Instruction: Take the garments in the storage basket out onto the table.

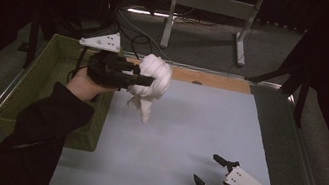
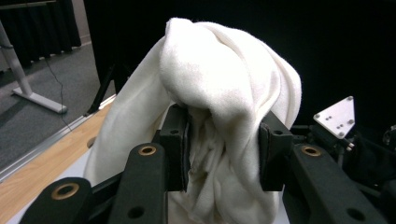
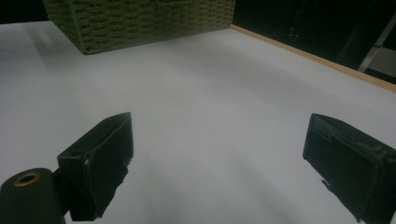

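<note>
- Right now your left gripper (image 1: 146, 80) has its jaws clamped on a bunched white cloth (image 1: 152, 84), held in the air between the green basket (image 1: 56, 61) and the middle of the white table (image 1: 184, 141); a loose tail hangs below the grip.
- In the left gripper view the pads bite only a thin fold of the cloth (image 2: 219, 107), while the bulk is draped over the top. If you swing fast, that bulk can slide off and pull the fold out with it.
- The hanging tail can catch on the basket rim as you cross it, so part of the cloth may end up draped outside.
- If you let go too high, the cloth can unfurl and land half over the rim, I judge.
- Your right gripper (image 1: 214, 174) rests low at the near edge of the table with its jaws wide apart and nothing between them (image 3: 219, 154). It is well apart from the cloth, so it cannot help if the cloth slips.
</note>
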`<state>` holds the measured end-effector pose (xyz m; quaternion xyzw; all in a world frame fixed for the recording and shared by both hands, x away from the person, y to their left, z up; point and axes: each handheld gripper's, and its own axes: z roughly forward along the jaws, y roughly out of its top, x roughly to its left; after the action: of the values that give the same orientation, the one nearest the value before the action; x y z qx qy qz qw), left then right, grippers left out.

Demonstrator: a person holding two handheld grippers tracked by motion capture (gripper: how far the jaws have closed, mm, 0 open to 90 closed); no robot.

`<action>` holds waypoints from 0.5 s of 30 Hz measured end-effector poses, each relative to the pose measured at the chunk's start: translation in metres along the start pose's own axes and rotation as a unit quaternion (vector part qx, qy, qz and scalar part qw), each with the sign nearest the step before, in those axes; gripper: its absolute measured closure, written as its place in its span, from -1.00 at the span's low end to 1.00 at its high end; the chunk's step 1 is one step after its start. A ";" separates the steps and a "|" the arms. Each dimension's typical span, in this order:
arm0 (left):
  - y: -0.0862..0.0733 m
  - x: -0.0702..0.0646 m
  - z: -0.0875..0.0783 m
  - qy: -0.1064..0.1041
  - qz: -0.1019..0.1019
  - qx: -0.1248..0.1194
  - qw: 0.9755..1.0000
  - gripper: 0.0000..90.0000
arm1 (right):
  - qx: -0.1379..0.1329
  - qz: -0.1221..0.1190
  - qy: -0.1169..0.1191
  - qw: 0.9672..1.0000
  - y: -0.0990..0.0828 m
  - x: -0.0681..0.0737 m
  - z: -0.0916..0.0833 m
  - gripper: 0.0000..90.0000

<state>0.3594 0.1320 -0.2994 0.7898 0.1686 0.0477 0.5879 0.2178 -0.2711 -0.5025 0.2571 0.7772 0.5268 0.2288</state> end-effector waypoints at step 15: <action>-0.008 0.001 0.055 0.005 -0.006 -0.010 1.000 0.42 | -0.003 -0.004 -0.003 1.000 0.000 -0.001 0.000 -0.81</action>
<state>0.3738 0.0837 -0.3238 0.7823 0.1761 0.0499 0.5954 0.2182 -0.2719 -0.5029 0.2549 0.7759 0.5273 0.2346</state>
